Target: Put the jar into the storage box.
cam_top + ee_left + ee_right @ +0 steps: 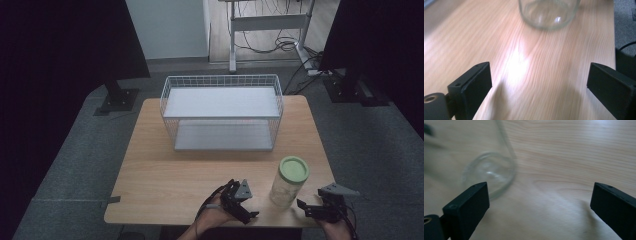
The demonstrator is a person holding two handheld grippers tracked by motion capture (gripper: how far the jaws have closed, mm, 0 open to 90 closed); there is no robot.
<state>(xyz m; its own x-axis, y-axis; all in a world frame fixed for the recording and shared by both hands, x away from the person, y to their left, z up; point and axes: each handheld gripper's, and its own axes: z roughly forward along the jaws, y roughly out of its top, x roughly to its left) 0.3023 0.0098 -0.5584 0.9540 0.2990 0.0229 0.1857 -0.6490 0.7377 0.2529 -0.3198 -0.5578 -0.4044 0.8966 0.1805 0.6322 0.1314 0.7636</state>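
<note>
Wooden table [165,175], light grain, seen from the high view. A white wire basket [221,111] stands at the far middle of the table; it has two flat white shelves, one upper and one lower, and nothing lies on either.

A clear glass jar [288,182] with a pale green lid [293,168] stands upright near the near right edge of the table. The lid is on. The jar looks to hold nothing.

The left gripper [240,200] sits at the near edge, just left of the jar, held in the person's left hand [216,216]. In the left gripper view its jaws are spread wide with bare tabletop between them; the jar's glass base [549,13] shows ahead at the top of that view, apart from both jaws. Nothing is grasped.

The right gripper [320,206] sits at the near right corner, just right of the jar, with its grey three-cornered plate [337,189] on top. In the right gripper view its jaws are likewise spread wide and released, grasping nothing; the jar's base [490,173] appears blurred above the left jaw, not between the two.

The jar stands between the two grippers, touched by neither.

Beyond the table: grey floor, a metal frame and loose cables [270,42] at the far side.
</note>
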